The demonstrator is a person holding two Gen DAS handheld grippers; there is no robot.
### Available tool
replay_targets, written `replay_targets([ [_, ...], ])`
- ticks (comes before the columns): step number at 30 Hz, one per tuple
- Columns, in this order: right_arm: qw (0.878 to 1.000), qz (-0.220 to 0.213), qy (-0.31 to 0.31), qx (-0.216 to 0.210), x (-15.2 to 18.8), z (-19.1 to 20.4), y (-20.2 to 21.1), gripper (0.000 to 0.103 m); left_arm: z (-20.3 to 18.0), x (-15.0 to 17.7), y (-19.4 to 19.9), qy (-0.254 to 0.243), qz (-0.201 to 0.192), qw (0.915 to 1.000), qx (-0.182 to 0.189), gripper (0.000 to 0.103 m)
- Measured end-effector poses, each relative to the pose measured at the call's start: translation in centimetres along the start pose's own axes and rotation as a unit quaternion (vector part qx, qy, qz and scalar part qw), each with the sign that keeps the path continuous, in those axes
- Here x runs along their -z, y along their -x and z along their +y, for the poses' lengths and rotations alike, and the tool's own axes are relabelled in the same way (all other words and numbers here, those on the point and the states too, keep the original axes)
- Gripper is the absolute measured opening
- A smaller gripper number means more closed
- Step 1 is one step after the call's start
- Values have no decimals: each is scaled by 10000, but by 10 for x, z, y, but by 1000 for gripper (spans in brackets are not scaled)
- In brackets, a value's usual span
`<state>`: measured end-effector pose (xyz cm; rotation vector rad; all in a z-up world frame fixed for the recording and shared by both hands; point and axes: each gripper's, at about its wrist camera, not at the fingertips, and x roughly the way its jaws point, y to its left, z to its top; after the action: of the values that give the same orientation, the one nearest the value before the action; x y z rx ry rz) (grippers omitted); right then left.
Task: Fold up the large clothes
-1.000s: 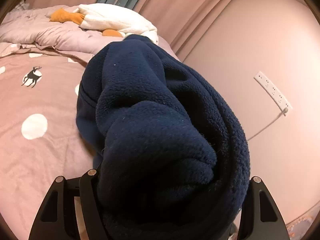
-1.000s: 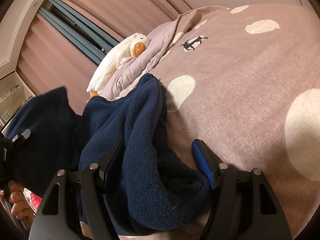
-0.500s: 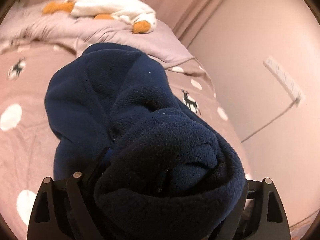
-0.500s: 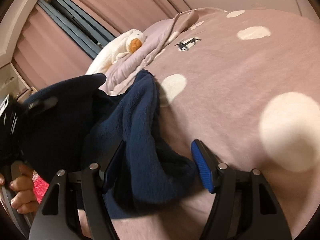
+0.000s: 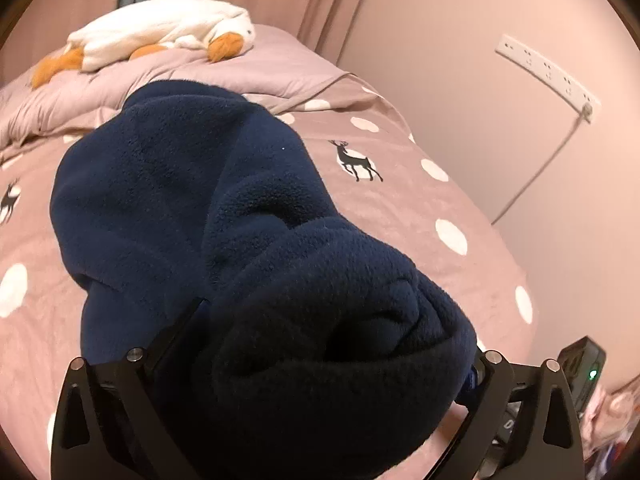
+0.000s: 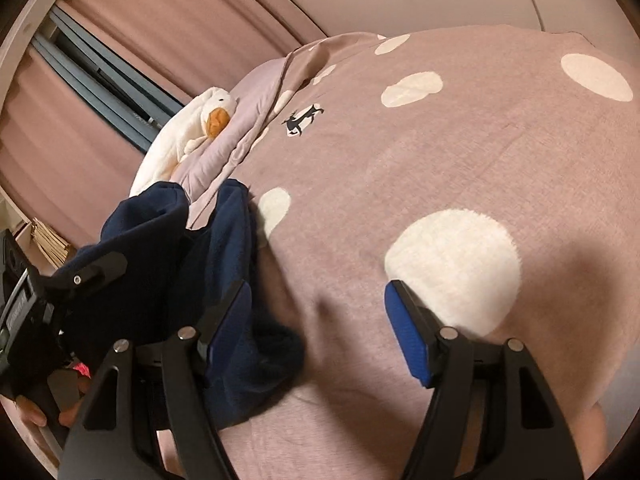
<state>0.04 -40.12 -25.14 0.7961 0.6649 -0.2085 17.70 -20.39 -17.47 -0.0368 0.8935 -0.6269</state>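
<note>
Pink dotted bed (image 6: pixel 460 152) filling frame; my left gripper (image 5: pixel 332 364) clamping navy fleece (image 5: pixel 192 200), right gripper (image 6: pixel 316 320) gaping, fleece lower left.

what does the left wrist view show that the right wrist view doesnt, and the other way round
Only the left wrist view shows the wall power strip with its cable, and the fleece bunched between the left tongs.

Only the right wrist view shows the right tongs open, with nothing between their blue pads, and the window frame.

Both show the navy fleece garment, the plush goose and the spotted bedspread.
</note>
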Motion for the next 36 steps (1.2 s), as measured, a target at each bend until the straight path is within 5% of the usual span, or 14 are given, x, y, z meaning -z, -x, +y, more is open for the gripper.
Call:
replay_targets([
  [8,9997,13,185,140,1,6,-3,72,-13,-3,-18,-519,35,9963,-691,101],
  [22,10000,74,-29,43,-1,3,10,73,-13,9,2,-434,-99,9949,-909,101],
  [27,10000,-62,-19,61,-3,4,25,74,-9,15,29,-132,-179,9982,-559,101],
  [32,9998,-189,-44,34,-7,12,38,75,-2,23,76,284,-216,9990,258,101],
  [36,9997,-170,73,-126,-5,31,41,76,1,29,116,301,-422,9983,275,101],
])
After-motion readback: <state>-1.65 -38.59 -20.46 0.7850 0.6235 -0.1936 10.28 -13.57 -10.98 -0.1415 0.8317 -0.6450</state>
